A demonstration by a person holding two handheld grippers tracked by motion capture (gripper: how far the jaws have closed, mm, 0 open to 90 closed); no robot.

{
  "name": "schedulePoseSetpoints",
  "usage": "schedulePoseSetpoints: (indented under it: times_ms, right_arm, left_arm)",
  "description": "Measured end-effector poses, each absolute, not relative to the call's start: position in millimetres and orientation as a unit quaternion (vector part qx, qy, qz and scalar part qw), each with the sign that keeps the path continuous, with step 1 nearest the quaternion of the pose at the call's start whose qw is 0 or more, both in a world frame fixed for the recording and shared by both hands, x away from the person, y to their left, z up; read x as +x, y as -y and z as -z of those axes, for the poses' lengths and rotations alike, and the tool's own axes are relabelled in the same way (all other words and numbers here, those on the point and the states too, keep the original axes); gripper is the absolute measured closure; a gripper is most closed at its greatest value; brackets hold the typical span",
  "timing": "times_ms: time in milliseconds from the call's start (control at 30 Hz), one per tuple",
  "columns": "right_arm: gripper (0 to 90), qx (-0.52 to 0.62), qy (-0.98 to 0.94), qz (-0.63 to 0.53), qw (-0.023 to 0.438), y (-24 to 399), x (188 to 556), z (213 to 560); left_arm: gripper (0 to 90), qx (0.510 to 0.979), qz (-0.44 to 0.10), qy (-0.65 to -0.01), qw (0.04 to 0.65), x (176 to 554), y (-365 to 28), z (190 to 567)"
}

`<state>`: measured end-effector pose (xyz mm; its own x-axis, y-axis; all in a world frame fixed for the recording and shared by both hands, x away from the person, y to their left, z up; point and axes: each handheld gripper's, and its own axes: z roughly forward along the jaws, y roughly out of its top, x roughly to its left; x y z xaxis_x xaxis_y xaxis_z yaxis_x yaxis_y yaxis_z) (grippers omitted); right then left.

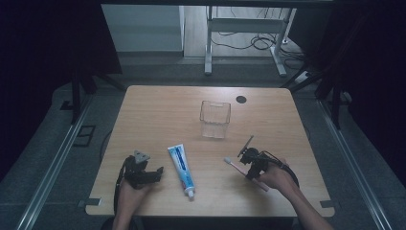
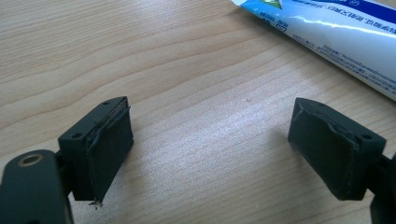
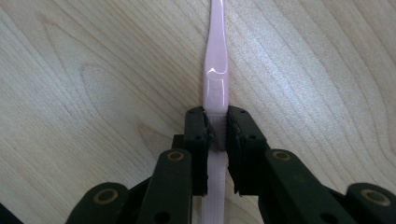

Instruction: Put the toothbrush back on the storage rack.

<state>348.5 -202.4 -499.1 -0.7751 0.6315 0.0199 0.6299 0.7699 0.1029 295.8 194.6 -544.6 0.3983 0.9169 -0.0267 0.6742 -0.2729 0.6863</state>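
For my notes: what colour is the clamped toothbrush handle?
Pale pink toothbrush handle, best in the right gripper view.

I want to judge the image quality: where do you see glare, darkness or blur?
High view: dim, dark surroundings, the table lit evenly. Right gripper view: a small glare spot on the pink toothbrush, sharp wood grain. Left gripper view: soft sheen on the wood, toothpaste tube print slightly blurred.

Toothpaste tube [image 1: 181, 170] lies left of toothbrush [image 1: 238, 166], before cup [image 1: 215, 119].
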Motion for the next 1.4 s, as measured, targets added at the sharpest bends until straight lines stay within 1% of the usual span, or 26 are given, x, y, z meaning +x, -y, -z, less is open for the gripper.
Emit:
schedulePoseSetpoints:
  times_ms: [233,800,1400]
  right_arm:
    - [78.5,0.339,-0.939,-0.058,0.000,203.7,351.5,496.2]
    - [78.6,0.338,-0.936,-0.092,0.010,209.1,352.3,469.7]
    - [78.7,0.334,-0.935,-0.120,0.019,207.2,363.2,441.2]
  left_arm:
    - [13.8,0.774,-0.192,-0.514,0.316,295.8,-194.6,544.6]
    - [13.8,0.774,-0.192,-0.514,0.316,295.9,-194.6,544.6]
    - [13.8,0.774,-0.192,-0.514,0.316,295.9,-194.5,544.6]
